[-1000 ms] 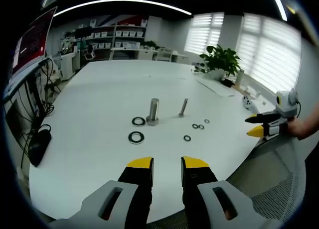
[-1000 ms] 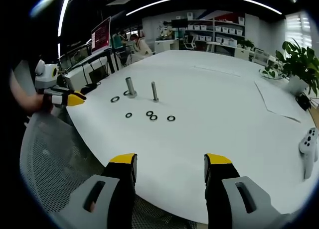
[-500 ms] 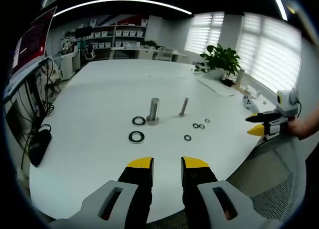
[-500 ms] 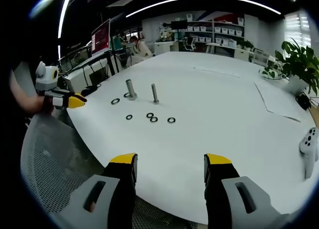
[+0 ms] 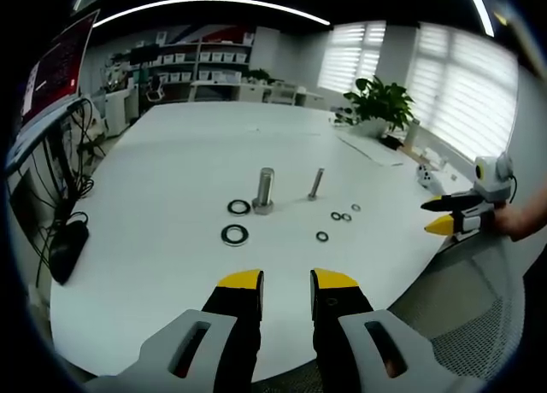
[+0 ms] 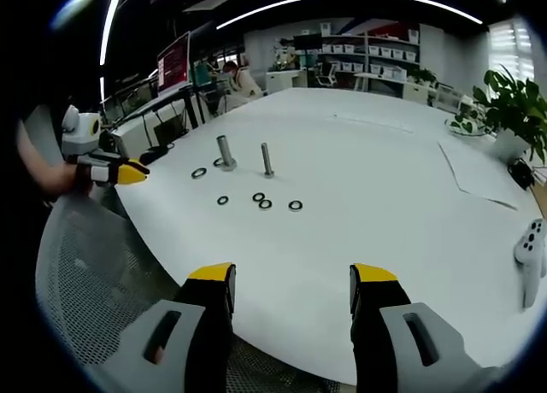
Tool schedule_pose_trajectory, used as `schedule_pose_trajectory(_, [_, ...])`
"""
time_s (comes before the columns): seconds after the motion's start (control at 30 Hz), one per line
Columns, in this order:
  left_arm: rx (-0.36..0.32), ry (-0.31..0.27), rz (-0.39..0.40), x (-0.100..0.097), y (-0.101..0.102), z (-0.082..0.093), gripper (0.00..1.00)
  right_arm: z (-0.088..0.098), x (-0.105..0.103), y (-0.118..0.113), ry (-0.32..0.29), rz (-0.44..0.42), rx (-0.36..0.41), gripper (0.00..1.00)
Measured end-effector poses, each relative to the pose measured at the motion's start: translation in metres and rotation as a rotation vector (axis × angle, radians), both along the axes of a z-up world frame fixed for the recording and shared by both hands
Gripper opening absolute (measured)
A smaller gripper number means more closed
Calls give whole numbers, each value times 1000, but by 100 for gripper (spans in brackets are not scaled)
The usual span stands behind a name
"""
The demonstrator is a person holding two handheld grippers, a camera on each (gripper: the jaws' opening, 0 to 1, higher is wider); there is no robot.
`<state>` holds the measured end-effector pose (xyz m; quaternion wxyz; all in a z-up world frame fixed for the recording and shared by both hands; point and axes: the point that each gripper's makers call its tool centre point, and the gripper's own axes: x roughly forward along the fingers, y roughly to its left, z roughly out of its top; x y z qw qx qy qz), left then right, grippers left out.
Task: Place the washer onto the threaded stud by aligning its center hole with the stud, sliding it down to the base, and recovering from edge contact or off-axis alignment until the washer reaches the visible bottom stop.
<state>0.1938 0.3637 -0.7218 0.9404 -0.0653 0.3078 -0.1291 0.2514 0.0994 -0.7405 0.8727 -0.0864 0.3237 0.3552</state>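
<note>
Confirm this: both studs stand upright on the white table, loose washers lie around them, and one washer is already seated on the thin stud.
Not quite: no washer is on the thin stud. The left gripper view shows its shaft bare, with the washers all lying flat on the table. The rest holds: thin stud and thick stud stand upright on the white table with loose washers around them.

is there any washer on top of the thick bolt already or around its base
No washer sits on the thick bolt. Two large washers lie flat on the table beside it. The far side of its base is hidden.
</note>
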Motion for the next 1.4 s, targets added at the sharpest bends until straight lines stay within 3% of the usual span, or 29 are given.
schedule_pose_trajectory(1.2, [-3,17,0,1,0,1,19,2,1,-2,-4,-6,16,57])
schedule_pose_trajectory(1.4, [-27,29,36,1,9,3,20,2,1,-1,-3,-4,11,57])
